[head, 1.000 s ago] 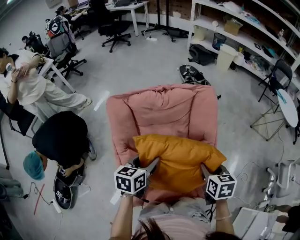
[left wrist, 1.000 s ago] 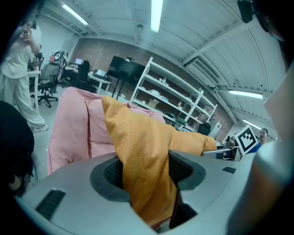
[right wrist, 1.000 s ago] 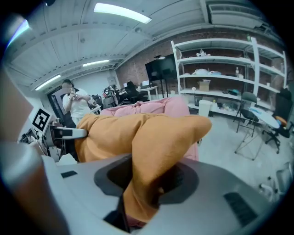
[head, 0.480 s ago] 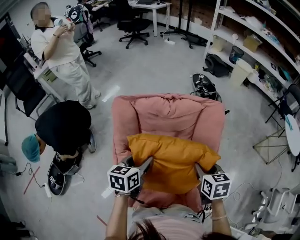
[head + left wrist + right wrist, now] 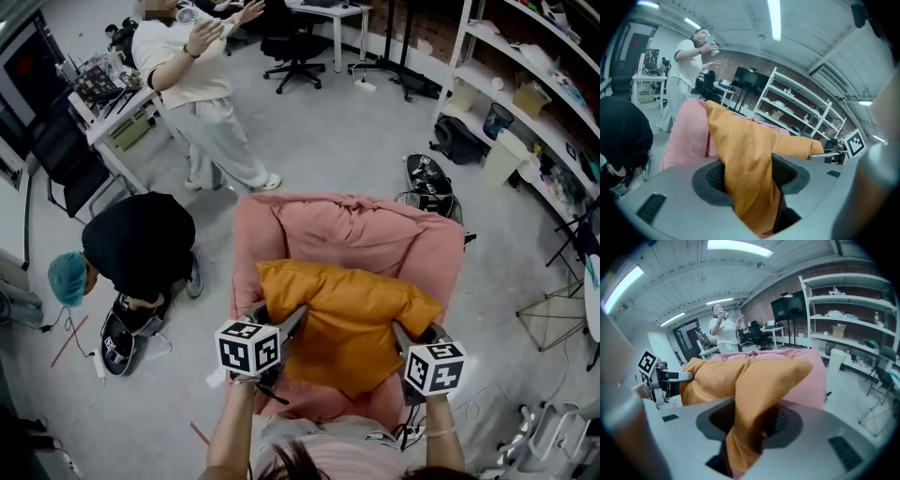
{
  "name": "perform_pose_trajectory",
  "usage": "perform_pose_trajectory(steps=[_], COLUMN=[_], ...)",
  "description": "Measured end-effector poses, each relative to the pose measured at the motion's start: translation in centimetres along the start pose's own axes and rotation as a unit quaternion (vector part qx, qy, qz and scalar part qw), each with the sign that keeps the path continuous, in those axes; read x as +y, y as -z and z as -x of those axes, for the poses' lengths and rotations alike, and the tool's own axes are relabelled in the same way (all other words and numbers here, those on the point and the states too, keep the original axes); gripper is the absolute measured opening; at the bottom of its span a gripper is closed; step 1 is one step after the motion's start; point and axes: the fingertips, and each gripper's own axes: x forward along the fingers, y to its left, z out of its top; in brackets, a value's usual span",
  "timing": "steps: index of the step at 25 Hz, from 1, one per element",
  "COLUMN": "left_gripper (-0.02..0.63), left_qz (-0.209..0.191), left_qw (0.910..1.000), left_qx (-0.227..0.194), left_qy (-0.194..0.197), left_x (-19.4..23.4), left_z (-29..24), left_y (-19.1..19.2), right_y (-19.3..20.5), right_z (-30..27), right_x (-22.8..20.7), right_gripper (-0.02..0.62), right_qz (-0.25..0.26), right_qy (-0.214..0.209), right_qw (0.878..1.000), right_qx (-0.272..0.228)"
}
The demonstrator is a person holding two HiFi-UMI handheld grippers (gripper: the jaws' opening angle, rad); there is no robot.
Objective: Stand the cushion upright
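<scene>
L gripper (image 5: pixel 750 177): jaws part-closed, clamped on the near-left corner of the mustard-orange fabric cushion (image 5: pixel 349 317), w/ cloth bunched between the pads. R gripper (image 5: pixel 751 423): same, pinching the near-right corner. Cushion sits over the seat of the pink upholstered armchair (image 5: pixel 361 230), far edge twd the backrest, near edge twd the person. Can't tell if it touches the backrest.

Step in hand, as I judge it: raise the near edge & tip the cushion up against the backrest. To do it well:
- Lift both corners evenly, no twist.
- Go slow: the grip is on cloth only, so the filling may sag or a corner slip.
- Seat the lower edge in the seat/back crease before letting go, else it'll prob. flop fwd.

Containers, further off at R: white metal shelving (image 5: pixel 460 47) w/ a brown cardboard box (image 5: pixel 531 97) & a dark round bucket (image 5: pixel 497 120), and a pale bin (image 5: pixel 503 157) low beside it. Contents too small to make out.
</scene>
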Motion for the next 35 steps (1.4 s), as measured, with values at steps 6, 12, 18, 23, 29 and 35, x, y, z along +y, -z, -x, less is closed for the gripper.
perform_pose_trajectory(steps=[6,12,18,23,29,35], left_gripper=[0.241,0.241,0.241,0.241,0.241,0.241], left_qz=[0.006,0.006,0.006,0.003,-0.002,-0.009], left_qw=[0.9998,0.9996,0.9993,0.9991,0.9988,0.9987], left_qx=[-0.008,-0.012,-0.022,-0.030,-0.039,-0.040], left_qy=[-0.014,-0.023,-0.028,-0.029,-0.030,-0.029], left_x=[0.5,1.0,1.0,1.4,1.9,2.2], left_z=[-0.9,-1.6,-2.3,-2.9,-4.0,-5.5], left_y=[-1.3,-2.5,-4.1,-5.7,-7.5,-9.2], right_y=[-1.8,-3.2,-5.1,-7.0,-8.9,-10.5], right_z=[-1.3,-2.4,-3.1,-4.0,-5.0,-6.0], right_x=[-0.7,-1.2,-1.8,-2.3,-2.8,-3.7], right_gripper=[0.166,0.166,0.166,0.166,0.166,0.166], right_qz=[0.010,0.010,0.017,0.019,0.026,0.024], right_qy=[-0.015,-0.019,-0.025,-0.029,-0.029,-0.021], right_qw=[1.000,1.000,0.999,0.999,0.998,0.998], right_qx=[-0.004,-0.013,-0.023,-0.034,-0.049,-0.059])
